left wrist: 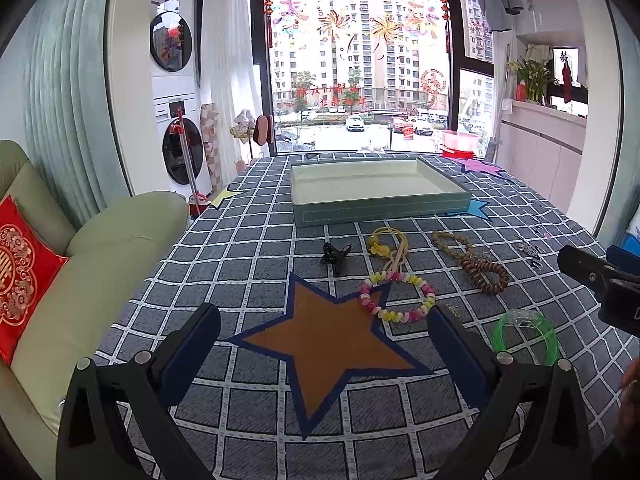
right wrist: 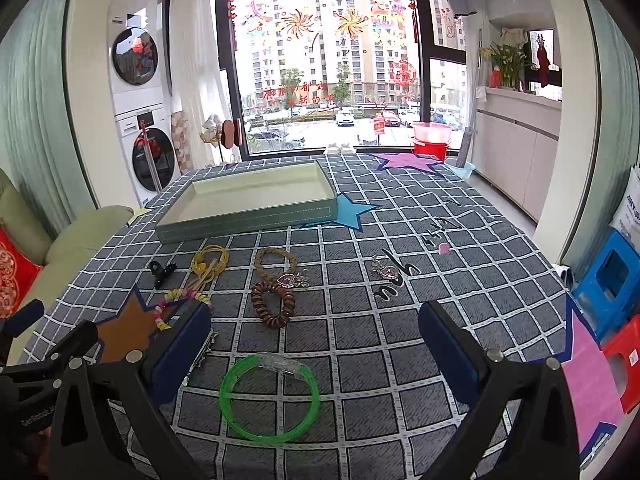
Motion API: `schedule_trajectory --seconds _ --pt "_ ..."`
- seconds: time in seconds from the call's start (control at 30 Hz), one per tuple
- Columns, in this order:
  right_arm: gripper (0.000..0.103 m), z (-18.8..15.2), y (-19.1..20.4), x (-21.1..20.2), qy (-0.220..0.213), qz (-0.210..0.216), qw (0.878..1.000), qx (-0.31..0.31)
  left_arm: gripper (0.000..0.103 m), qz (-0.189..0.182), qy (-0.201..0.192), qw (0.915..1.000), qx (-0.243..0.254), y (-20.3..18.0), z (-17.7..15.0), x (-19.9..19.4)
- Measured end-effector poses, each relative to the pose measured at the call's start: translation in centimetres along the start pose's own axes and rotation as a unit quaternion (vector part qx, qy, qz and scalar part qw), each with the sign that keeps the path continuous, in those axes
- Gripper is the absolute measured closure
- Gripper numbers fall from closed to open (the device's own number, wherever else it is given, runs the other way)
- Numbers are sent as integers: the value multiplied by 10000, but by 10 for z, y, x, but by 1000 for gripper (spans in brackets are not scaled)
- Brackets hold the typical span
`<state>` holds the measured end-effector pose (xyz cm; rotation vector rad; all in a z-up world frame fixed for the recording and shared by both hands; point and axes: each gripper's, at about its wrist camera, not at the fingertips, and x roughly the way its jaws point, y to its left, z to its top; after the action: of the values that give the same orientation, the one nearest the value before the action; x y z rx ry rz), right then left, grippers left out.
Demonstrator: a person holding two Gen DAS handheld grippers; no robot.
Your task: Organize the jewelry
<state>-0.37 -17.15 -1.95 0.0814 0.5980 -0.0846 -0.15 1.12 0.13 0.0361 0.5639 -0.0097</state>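
Note:
An empty teal tray lies at the far side of the checked cloth. In front of it lie a black hair clip, a yellow cord bracelet, a pink and yellow bead bracelet, a tan braided bracelet, a brown wooden bead bracelet, a green bangle and silver pieces. My left gripper is open and empty above the orange star. My right gripper is open and empty, just above the bangle.
A green sofa with a red cushion stands left of the table. Blue and red stools stand at the right. A washer and dryer stack and a big window are beyond the table's far edge.

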Motion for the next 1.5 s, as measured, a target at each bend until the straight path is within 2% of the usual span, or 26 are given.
schedule_trajectory --seconds 1.5 --pt "0 0 4 -1 -55 24 10000 -61 0 -12 -3 10000 -21 0 -1 1"
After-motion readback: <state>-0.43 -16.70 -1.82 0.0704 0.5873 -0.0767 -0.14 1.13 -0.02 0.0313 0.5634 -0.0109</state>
